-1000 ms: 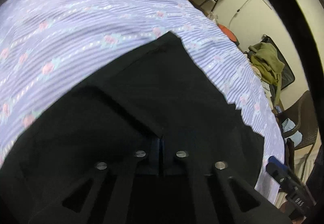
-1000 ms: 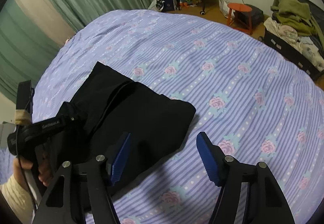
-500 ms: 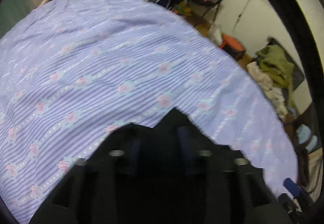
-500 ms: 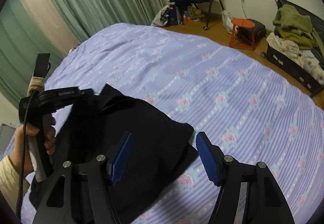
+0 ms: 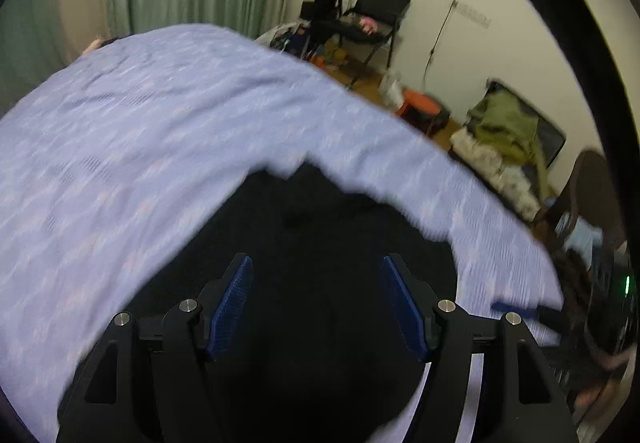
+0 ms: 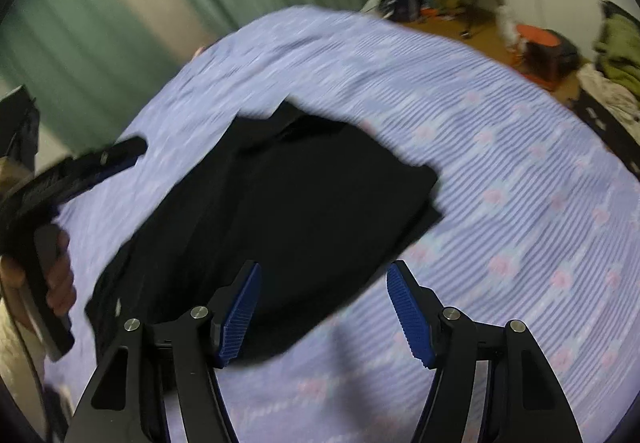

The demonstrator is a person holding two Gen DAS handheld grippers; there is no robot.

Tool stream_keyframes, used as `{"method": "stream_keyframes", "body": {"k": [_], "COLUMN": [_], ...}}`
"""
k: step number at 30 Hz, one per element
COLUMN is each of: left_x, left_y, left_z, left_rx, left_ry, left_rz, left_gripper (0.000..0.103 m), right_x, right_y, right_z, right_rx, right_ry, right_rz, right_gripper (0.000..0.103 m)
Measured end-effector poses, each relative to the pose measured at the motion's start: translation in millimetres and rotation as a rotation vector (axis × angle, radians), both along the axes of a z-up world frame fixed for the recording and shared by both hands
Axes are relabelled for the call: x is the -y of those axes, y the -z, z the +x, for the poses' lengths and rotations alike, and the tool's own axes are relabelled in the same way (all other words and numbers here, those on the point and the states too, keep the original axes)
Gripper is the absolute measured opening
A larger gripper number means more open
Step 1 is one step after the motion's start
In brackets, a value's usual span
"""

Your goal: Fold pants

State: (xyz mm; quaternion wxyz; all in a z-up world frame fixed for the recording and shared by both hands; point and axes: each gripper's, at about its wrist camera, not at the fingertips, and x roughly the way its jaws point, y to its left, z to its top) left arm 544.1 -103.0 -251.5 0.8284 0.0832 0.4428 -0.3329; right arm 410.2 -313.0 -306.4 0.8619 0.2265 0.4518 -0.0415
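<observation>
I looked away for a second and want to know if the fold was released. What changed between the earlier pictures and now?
The left gripper, shut on the black pants a second ago, has opened and let them go, drawing back up. The pants now lie folded on the striped floral bedspread. The right gripper stayed open, holding nothing.

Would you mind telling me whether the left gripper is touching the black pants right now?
Apart. The right wrist view shows the left gripper held off the pants' left edge, with purple bedsheet between them.
</observation>
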Motion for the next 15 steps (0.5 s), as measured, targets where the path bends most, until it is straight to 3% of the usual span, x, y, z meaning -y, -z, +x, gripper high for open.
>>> {"method": "stream_keyframes", "body": {"k": [4, 9, 11, 15], "left_x": [-19, -4, 5, 26], "left_y": [23, 44, 51, 67], "left_z": [-63, -125, -133, -134], "left_rx": [-0.039, 0.003, 0.025, 0.077], "left_ry": [0.039, 0.149, 0.188, 0.248], "left_rz": [0.104, 0.175, 0.191, 0.23], "left_gripper": [0.065, 0.058, 0.049, 0.044], "right_x": [-32, -45, -45, -41], "right_y": [8, 18, 22, 27], "right_z": [-16, -36, -43, -53], "right_rx": [-0.047, -0.1, -0.124, -0.144], "right_ry": [-0.139, -0.198, -0.205, -0.203], "right_rz": [-0.021, -0.023, -0.023, -0.039], "right_gripper": [0.067, 0.062, 0.06, 0.058]}}
